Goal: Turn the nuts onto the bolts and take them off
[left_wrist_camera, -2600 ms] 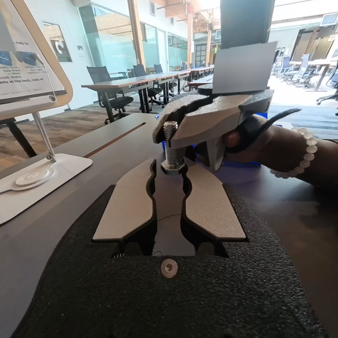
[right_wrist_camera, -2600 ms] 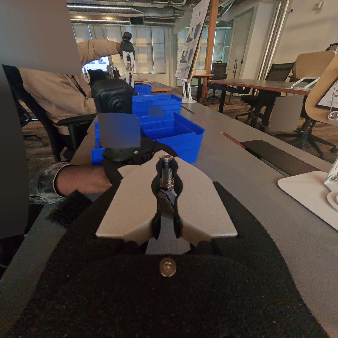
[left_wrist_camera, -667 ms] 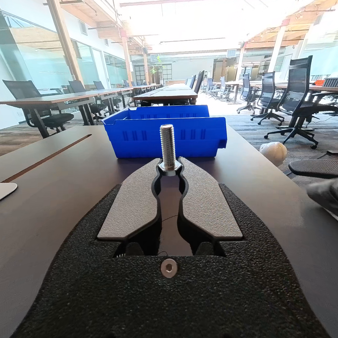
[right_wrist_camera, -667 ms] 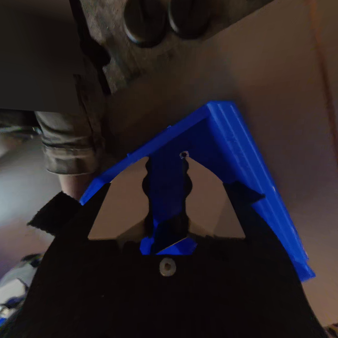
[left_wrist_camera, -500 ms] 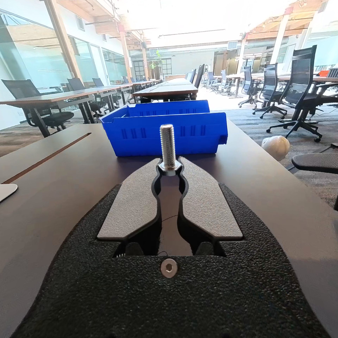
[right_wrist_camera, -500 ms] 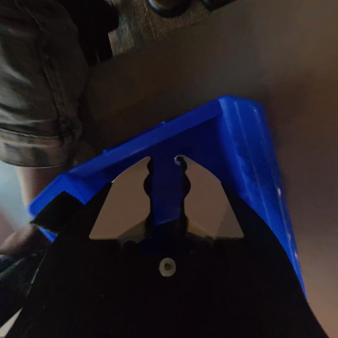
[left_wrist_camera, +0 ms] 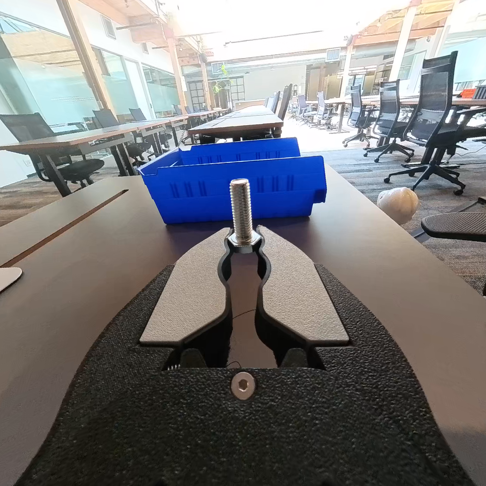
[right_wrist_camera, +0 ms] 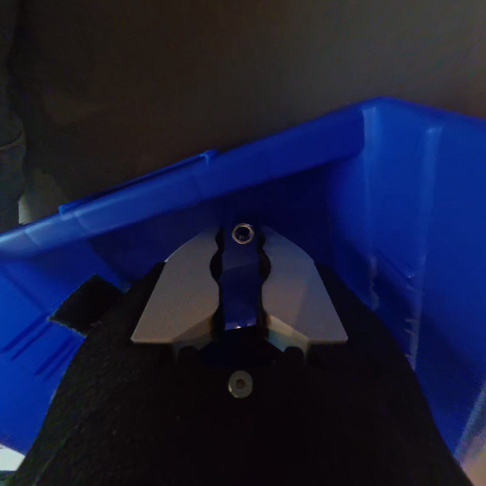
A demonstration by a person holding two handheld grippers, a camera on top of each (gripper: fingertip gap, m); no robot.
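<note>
Now the left gripper point(left_wrist_camera: 244, 238) clamps the bolt point(left_wrist_camera: 239, 210) upright by its head, while the right gripper point(right_wrist_camera: 242, 236) hangs open above a nut point(right_wrist_camera: 242, 234) inside the blue bin point(right_wrist_camera: 289, 168)

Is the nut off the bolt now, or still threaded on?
Off. The bolt stands upright with bare threads, its head clamped in the left tongs. The nut lies apart between the right tongs' tips, over the blue bin.

bin point(right_wrist_camera: 289, 168) blurred, its sides cropped

The left gripper point(left_wrist_camera: 244, 238) clamps the hexagonal head of a bolt point(left_wrist_camera: 240, 210). The bolt stands upright. A blue bin point(left_wrist_camera: 236, 189) sits behind on the dark table point(left_wrist_camera: 79, 263).
</note>
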